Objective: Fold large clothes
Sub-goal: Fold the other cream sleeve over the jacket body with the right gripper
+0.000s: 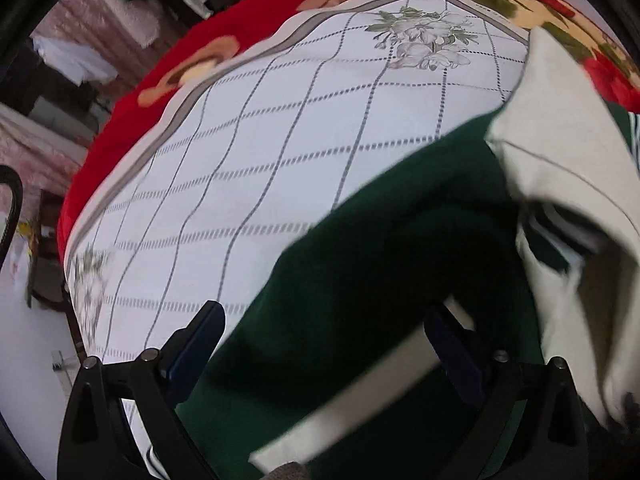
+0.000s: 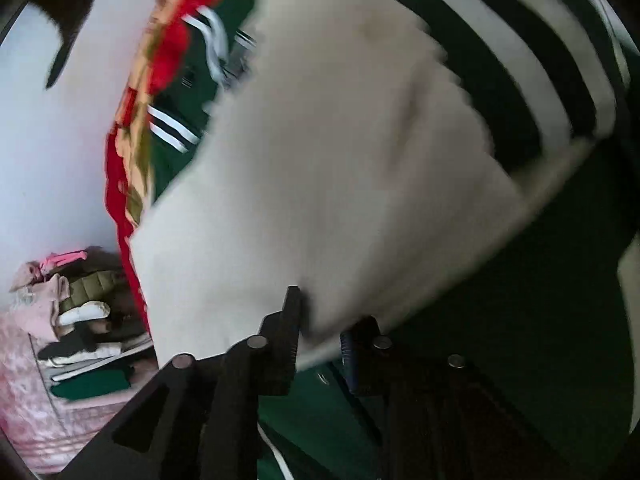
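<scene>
Between the right gripper's [image 2: 320, 332] fingers sits a fold of cream fabric; jaws nearly together, so it reads as clamped on the garment's [image 2: 360, 160] pale sleeve or panel. Frame badly blurred. Left gripper [image 1: 324, 336]: jaws spread wide over the dark green body of the same garment, holding nothing; a cream band runs between the fingers.

Garment position: green jacket with cream sleeves and white stripes, lying partly on the white checked cloth [image 1: 280, 140], cream part lifted at the right.

Risk (judgement): single pinch on thick cloth could slip, dropping the sleeve askew; the spread left jaws might drag the body and wrinkle the cloth beneath.

Surface: checked cloth with a grey floral print, over a red flowered blanket [image 1: 132, 92]. Room: pale wall, pile of folded clothes [image 2: 80, 320] on pink fabric.
</scene>
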Action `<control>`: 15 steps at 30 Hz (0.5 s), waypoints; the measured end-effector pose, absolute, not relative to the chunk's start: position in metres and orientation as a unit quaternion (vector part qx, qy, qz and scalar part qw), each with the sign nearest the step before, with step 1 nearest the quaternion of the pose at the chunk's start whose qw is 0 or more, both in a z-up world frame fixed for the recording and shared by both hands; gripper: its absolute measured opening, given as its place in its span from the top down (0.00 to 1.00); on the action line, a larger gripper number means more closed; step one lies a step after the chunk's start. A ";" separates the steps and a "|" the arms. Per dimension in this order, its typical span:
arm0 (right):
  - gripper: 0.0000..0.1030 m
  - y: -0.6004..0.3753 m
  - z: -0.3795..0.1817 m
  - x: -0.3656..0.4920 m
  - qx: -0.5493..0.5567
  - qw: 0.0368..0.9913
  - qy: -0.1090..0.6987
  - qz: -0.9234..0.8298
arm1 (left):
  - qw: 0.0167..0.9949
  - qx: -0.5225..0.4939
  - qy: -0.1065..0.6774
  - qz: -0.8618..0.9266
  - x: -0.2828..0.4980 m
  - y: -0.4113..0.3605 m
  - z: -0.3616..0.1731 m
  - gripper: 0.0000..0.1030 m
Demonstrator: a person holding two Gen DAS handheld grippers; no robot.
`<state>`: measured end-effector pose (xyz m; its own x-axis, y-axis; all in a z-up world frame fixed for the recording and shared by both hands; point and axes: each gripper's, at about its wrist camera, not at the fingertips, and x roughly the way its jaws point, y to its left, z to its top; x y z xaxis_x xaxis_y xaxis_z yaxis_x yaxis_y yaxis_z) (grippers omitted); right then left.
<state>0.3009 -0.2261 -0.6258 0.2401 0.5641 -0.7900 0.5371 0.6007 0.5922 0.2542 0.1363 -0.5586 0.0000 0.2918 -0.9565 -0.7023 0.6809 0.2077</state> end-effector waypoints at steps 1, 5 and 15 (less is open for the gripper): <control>0.76 -0.227 -0.626 0.296 0.448 0.645 0.619 0.019 | 0.692 -0.173 0.606 0.352 0.252 0.132 -0.551 0.00; 0.55 -0.239 -0.607 0.284 0.431 0.650 0.625 0.018 | 0.734 -0.163 0.573 0.326 0.275 0.118 -0.521 0.00; 0.53 -0.245 -0.558 0.307 0.352 0.722 0.595 0.002 | 0.720 -0.093 0.607 0.323 0.352 0.142 -0.582 0.00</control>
<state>0.3069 -0.2454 -0.5584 0.2916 0.4214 -0.8587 0.4166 0.7522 0.5105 0.3522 0.1422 -0.5824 0.0550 0.3531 -0.9340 -0.5781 0.7739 0.2585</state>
